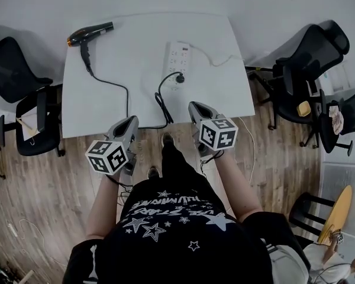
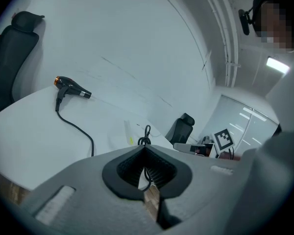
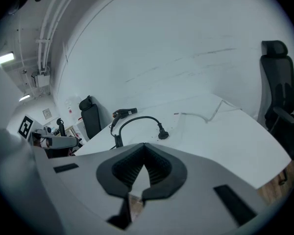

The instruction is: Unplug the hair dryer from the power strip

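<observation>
Plug seemingly sits on power strip.

Item count: one hair dryer, one power strip, one tabletop. Two tools: left tool, right tool. Office chairs: apparently four; the frame edges are distorted.

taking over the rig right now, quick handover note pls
Left gripper: shut, empty, held at the near edge of the white table.
Right gripper: shut, empty, also at the near edge, the closer one to the plug.
Things: the hair dryer lies at the table's far left corner. Its black cord loops round to the plug, which looks seated in the near end of the white power strip.
Done: nothing yet.
Left: open a gripper, grip the plug, probably steady the strip with the other, and pull it out.
</observation>
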Demonstrator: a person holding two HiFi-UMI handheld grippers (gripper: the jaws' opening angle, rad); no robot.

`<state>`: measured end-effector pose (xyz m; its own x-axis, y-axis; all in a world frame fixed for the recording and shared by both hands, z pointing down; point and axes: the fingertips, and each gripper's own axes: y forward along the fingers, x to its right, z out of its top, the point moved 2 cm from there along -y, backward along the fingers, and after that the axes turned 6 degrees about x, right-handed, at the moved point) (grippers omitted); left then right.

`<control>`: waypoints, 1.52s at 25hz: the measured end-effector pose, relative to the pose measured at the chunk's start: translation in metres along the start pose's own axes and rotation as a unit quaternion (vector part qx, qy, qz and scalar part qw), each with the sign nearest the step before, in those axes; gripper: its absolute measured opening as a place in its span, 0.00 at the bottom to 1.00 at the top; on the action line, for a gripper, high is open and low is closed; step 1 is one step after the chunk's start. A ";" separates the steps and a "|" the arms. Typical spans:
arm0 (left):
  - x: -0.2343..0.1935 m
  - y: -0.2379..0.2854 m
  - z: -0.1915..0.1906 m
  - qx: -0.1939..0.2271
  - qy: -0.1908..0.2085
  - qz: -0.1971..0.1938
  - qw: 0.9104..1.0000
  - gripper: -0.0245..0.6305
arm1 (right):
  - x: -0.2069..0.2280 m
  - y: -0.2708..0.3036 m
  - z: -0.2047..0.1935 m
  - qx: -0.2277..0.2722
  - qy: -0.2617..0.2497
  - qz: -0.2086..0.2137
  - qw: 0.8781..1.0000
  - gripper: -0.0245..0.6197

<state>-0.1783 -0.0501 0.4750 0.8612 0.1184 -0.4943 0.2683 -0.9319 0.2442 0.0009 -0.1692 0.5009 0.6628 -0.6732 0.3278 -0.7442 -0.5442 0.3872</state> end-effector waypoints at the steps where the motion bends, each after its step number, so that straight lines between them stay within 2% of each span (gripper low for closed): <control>1: -0.003 0.007 0.003 0.000 -0.001 0.002 1.000 0.05 | 0.005 0.006 0.003 -0.002 0.001 0.000 1.000 0.05; 8: -0.017 0.058 0.025 -0.005 0.003 0.007 1.000 0.05 | 0.035 0.040 0.021 -0.014 -0.002 0.008 1.000 0.05; 13: -0.030 0.094 0.037 -0.012 0.009 0.010 1.000 0.05 | 0.047 0.063 0.027 -0.027 -0.029 0.020 0.999 0.05; 20: -0.041 0.145 0.048 -0.037 0.027 -0.004 0.999 0.05 | 0.068 0.088 0.037 -0.036 -0.032 0.027 0.998 0.05; 24: -0.039 0.172 0.045 -0.068 0.038 -0.027 0.997 0.05 | 0.073 0.098 0.043 -0.042 -0.053 0.041 0.997 0.05; 29: -0.037 0.200 0.037 -0.104 0.044 -0.045 0.993 0.05 | 0.079 0.109 0.043 -0.048 -0.046 0.051 0.996 0.05; 38: -0.027 0.238 0.022 -0.176 0.070 -0.100 0.977 0.05 | 0.092 0.119 0.037 -0.064 -0.044 0.036 0.996 0.05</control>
<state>-0.1466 -0.2827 0.5283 0.8208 0.3540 -0.4483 0.5472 -0.7124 0.4393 -0.0298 -0.3148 0.5456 0.5948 -0.7518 0.2844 -0.7690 -0.4291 0.4739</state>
